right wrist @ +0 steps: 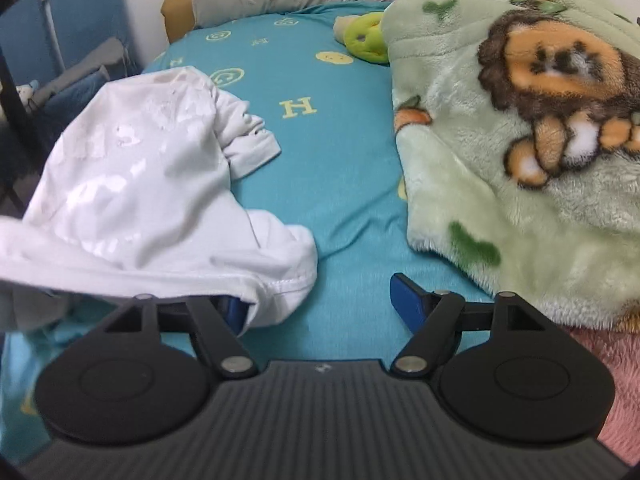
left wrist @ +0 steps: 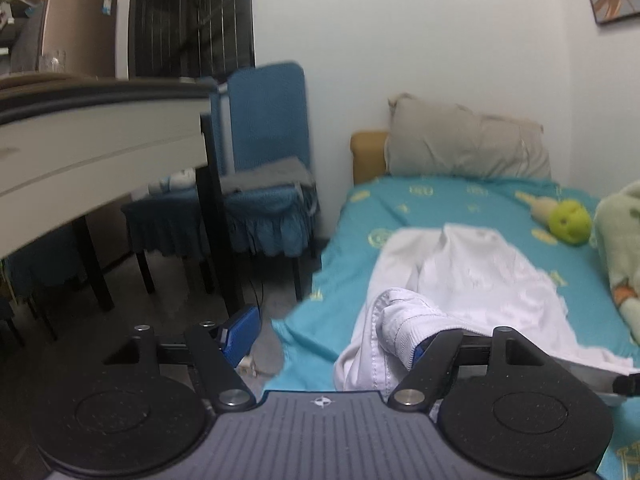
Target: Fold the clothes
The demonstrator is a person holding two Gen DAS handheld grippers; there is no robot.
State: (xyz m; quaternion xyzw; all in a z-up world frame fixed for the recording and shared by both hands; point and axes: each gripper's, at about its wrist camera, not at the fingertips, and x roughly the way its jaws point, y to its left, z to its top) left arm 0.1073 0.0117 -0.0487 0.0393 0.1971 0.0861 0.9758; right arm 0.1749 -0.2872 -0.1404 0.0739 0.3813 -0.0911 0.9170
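A white garment [right wrist: 152, 184] lies crumpled on the left side of the bed [right wrist: 320, 152], beside a green lion blanket [right wrist: 520, 140] on the right. The left hand-held gripper [left wrist: 328, 344] stands open, cloth draped over one finger. The right hand-held gripper [right wrist: 320, 308] is open too, the hem lying over its left finger.

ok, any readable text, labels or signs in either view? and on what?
"H": yellow letter on the teal bedsheet.
Other yellow marks on the sheet: smiley faces, the rest too blurred to read.
Faded print on the white shirt: illegible.
Sticker on the cardboard box: too small.
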